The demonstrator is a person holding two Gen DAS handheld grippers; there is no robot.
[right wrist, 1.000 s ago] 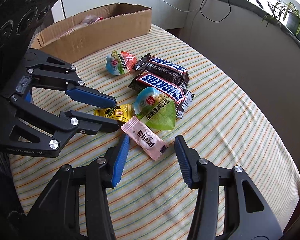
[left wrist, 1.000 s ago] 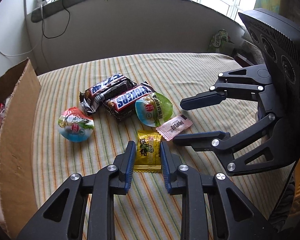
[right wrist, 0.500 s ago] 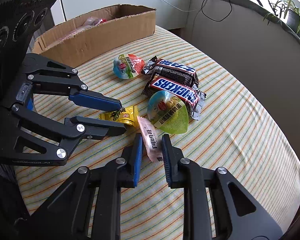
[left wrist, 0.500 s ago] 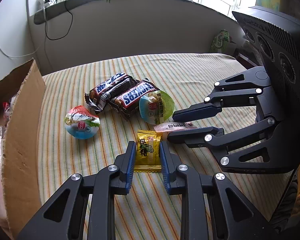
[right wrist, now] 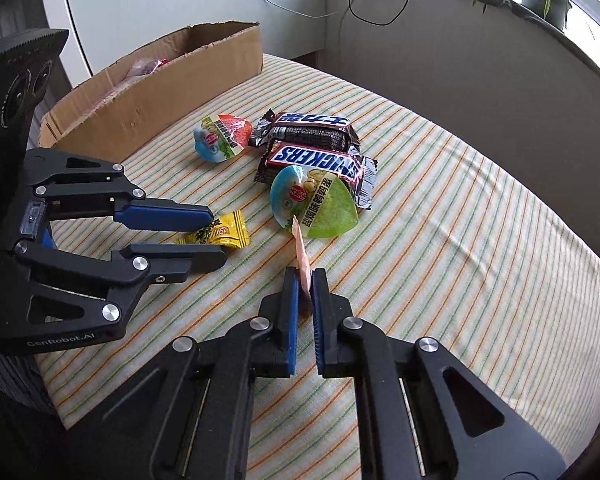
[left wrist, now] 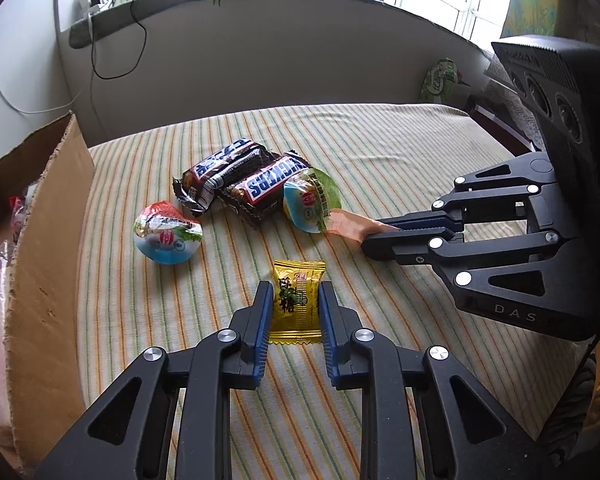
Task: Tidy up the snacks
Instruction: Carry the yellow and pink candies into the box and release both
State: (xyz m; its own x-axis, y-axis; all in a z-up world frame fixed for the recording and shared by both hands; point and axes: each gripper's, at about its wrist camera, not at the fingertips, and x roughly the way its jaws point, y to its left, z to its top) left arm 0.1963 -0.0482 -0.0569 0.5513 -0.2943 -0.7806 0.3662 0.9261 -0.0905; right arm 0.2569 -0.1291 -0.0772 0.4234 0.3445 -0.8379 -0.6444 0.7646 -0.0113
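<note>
My left gripper (left wrist: 294,292) is shut on a yellow candy packet (left wrist: 297,300) that lies on the striped tablecloth; it also shows in the right wrist view (right wrist: 220,232). My right gripper (right wrist: 305,280) is shut on a pink candy packet (right wrist: 301,252), held on edge; in the left wrist view the pink packet (left wrist: 348,225) sticks out of the right gripper (left wrist: 374,236). Two Snickers bars (left wrist: 240,178) lie behind, with a green-lidded jelly cup (left wrist: 310,200) and a red-lidded jelly cup (left wrist: 166,232).
An open cardboard box (left wrist: 48,240) with bagged snacks stands at the table's left edge; it also shows in the right wrist view (right wrist: 156,92). A grey wall with cables and a plant sill runs behind the table (right wrist: 500,260).
My right gripper has shut on the pink packet and turned it on edge. My left gripper stays shut on the yellow packet. Both views have pulled back slightly.
</note>
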